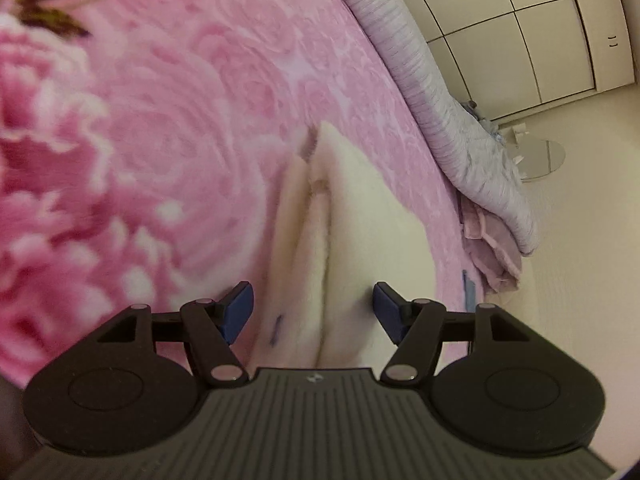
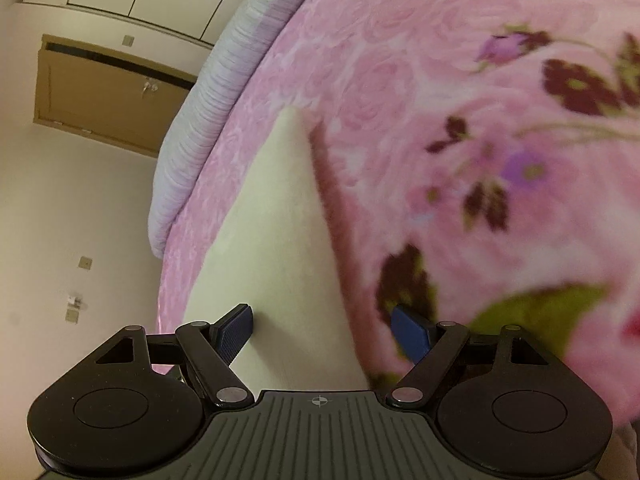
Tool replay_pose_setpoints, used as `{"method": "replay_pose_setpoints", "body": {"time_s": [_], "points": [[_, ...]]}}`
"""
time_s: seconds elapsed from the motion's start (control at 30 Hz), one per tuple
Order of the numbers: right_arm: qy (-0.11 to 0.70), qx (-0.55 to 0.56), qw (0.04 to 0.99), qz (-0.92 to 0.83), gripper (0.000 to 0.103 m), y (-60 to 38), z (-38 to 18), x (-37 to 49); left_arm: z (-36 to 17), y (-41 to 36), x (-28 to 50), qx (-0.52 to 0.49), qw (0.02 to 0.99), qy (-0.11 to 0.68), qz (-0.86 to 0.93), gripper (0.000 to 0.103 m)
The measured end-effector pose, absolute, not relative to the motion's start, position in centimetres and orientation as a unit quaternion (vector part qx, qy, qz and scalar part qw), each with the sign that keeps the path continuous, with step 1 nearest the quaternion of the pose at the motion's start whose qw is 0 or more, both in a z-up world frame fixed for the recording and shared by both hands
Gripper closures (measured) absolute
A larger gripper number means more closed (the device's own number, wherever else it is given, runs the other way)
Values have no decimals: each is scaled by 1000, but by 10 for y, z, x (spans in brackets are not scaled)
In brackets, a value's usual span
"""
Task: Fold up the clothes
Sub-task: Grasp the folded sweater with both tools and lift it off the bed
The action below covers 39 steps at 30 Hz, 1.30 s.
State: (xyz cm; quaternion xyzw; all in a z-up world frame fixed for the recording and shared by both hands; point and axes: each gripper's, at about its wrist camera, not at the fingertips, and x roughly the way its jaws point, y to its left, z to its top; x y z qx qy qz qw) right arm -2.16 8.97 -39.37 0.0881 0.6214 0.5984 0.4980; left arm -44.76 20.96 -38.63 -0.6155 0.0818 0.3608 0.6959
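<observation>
A cream garment [image 1: 344, 216] lies on a pink flowered blanket [image 1: 160, 140], folded lengthwise with layered edges along its left side. My left gripper [image 1: 314, 312] hovers over its near end, open, and the blue pads [image 1: 240, 308] stand clear of the cloth. In the right wrist view the same cream garment [image 2: 280, 220] shows as a smooth wedge on the blanket [image 2: 420, 80]. My right gripper [image 2: 324, 330] is open above its near end. Its left pad [image 2: 236, 328] is over the cloth and its right pad [image 2: 412, 332] is over the blanket.
The bed's edge runs close by, with a lavender striped cover [image 1: 452, 120] hanging at its side and a bunched pink cloth [image 1: 492, 248] beneath it. Beyond are pale floor, a white wardrobe [image 1: 540, 40], a round flat object [image 1: 540, 158] and a brown door [image 2: 108, 88].
</observation>
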Motion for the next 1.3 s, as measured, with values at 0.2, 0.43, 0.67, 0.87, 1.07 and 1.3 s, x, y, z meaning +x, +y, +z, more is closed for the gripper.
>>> {"method": "replay_pose_setpoints", "body": {"time_s": [0.2,0.43,0.67,0.87,1.07,1.3], "points": [[631,83,456,621,24,122,-403,-27,-398,231,-430,-622,700,90,339,40],[619,44,420,662,38,152,-413,-41,-403,248,-414,-612,718,109,313,41],[641,46,391,659,54,159,-424,-28,-407,263,-398,-608,730,133,282,54],[683,24,398,612,60,168,-408,-26,-388,263,-394,-614,711,158,304,62],[702,-2,382,601,62,189,-344,-26,-326,261,-396,-628,684,166,333,64],[704,-19,338,624,62,218,-244,-46,-211,245,-425,-630,666,130,378,64]]}}
